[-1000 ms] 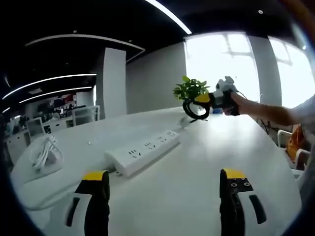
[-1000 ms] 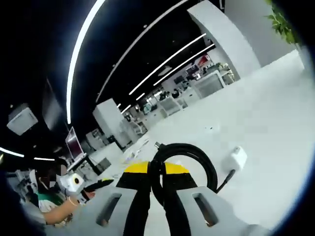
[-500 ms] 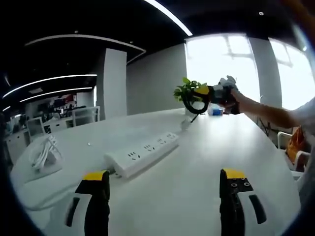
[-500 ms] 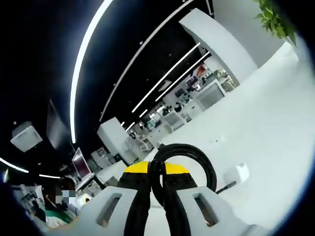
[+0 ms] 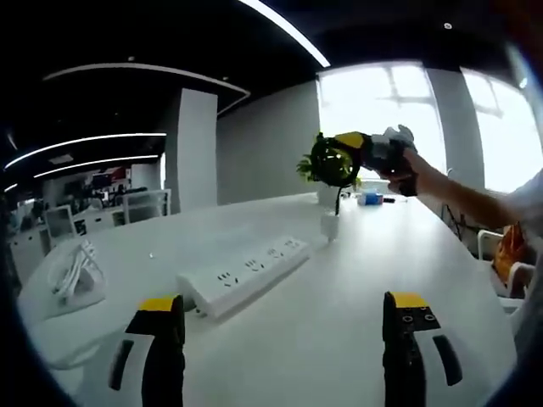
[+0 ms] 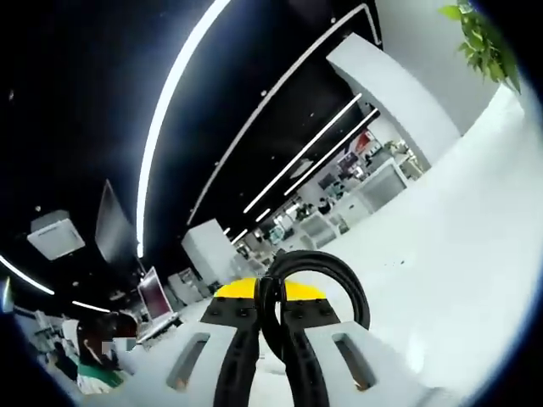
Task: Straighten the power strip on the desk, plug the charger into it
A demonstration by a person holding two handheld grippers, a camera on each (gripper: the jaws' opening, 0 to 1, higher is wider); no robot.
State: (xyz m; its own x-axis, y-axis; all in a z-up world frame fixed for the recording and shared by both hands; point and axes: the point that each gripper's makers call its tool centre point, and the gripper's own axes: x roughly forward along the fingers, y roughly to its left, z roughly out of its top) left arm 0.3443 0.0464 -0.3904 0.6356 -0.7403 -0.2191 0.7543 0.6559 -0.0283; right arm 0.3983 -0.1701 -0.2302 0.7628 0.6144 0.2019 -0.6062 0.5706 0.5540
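Note:
A white power strip [image 5: 246, 271] lies slantwise on the white desk [image 5: 339, 305], ahead of my left gripper [image 5: 284, 339], whose jaws stand wide open with nothing between them. Farther off, my right gripper [image 5: 346, 151] is held up in the air by a hand and is shut on a coiled black cable [image 5: 329, 163]. From the coil a straight piece of cable runs down to the white charger brick [image 5: 329, 225], which hangs upright just at the desk top. In the right gripper view, my right gripper [image 6: 271, 315] pinches the black cable loop [image 6: 316, 275].
A potted green plant [image 5: 316, 170] stands behind the raised cable and also appears as a plant [image 6: 485, 38] at the upper right. A bundle of white cable [image 5: 76, 267] lies at the desk's left end. A person's forearm [image 5: 462, 193] reaches in from the right.
My right gripper has lifted the coiled cable higher and a little left. The charger brick has come up from lying on the desk and now dangles upright. The left gripper has hardly moved.

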